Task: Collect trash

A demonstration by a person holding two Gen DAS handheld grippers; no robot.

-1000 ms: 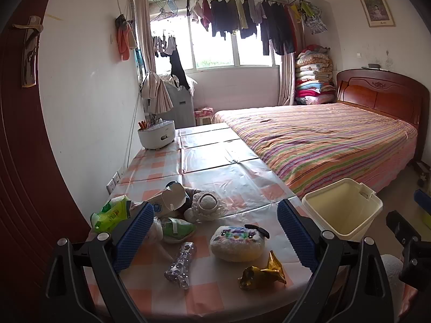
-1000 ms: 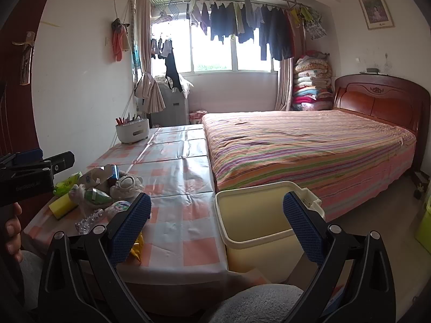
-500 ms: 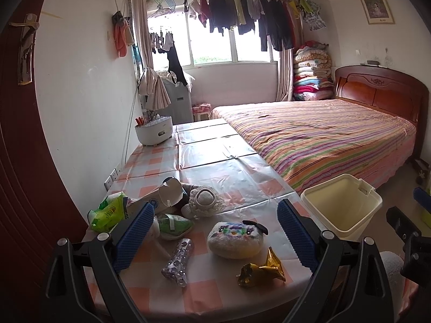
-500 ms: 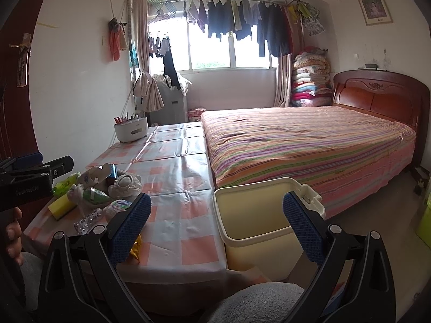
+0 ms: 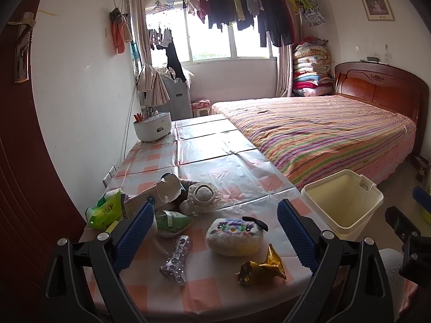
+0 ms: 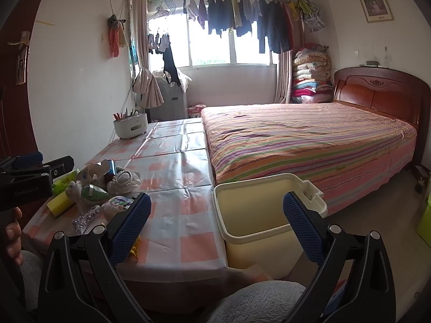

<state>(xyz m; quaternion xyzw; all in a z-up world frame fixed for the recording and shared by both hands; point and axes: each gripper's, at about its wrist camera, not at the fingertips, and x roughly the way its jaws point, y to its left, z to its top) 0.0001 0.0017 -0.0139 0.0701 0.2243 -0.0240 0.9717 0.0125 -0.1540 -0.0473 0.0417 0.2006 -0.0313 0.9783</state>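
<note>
Trash lies on the near end of the checked table [image 5: 215,161]: a gold wrapper [image 5: 260,269], a clear crushed plastic strip [image 5: 176,259], a green packet [image 5: 172,219], a green bag [image 5: 105,210] and a torn carton [image 5: 159,191]. A cream bin [image 5: 342,202] stands on the floor right of the table; it also shows in the right wrist view [image 6: 266,215]. My left gripper [image 5: 212,231] is open and empty above the trash. My right gripper [image 6: 215,228] is open and empty, over the table's corner and the bin.
A fluffy white pouch [image 5: 234,235] and a plush toy [image 5: 203,196] lie among the trash. A yellow sponge [image 6: 60,204] sits at the table's left edge. A white holder with pens [image 5: 152,126] stands at the far end. A striped bed [image 5: 323,132] runs along the right.
Both views have shifted slightly; the table objects sit a little higher and farther in the left wrist view. Both grippers stay open and empty.
</note>
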